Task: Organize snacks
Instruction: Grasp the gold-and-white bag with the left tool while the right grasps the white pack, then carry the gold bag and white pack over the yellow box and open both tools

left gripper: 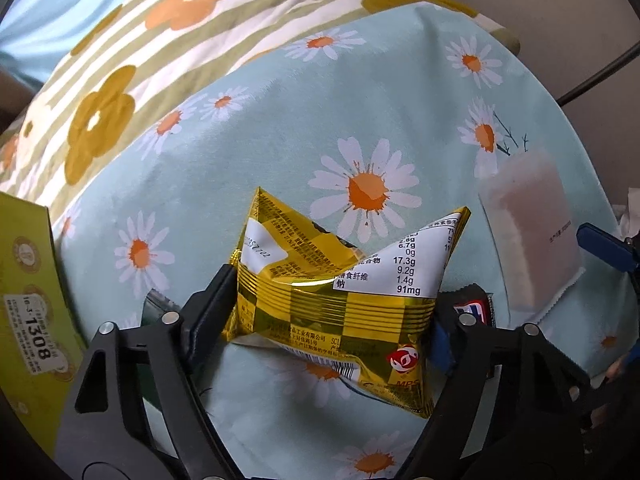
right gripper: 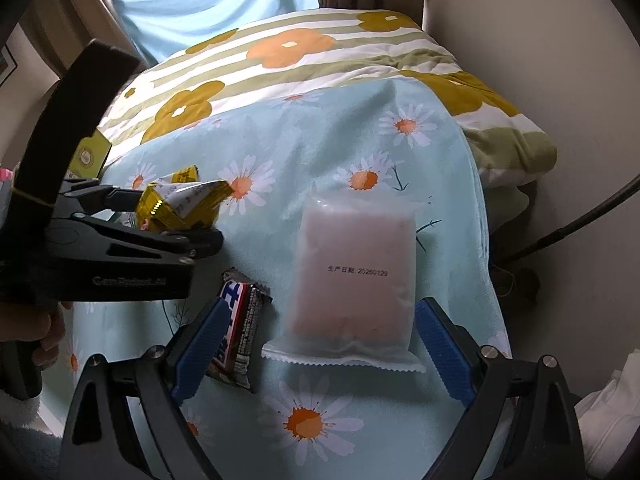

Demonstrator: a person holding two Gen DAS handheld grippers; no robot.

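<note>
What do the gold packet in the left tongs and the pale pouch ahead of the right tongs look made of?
Gold packet: probably metallised plastic film; glossy, with sharp creases and bright glints, buckled between the left tongs.
Pale pouch: apparently frosted, matte plastic; the pinkish contents show only hazily, and its sealed bottom edge is zigzag-cut.

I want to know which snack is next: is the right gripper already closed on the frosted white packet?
No: the right gripper stands open around the frosted white packet, its blue pads clear of both sides.
</note>
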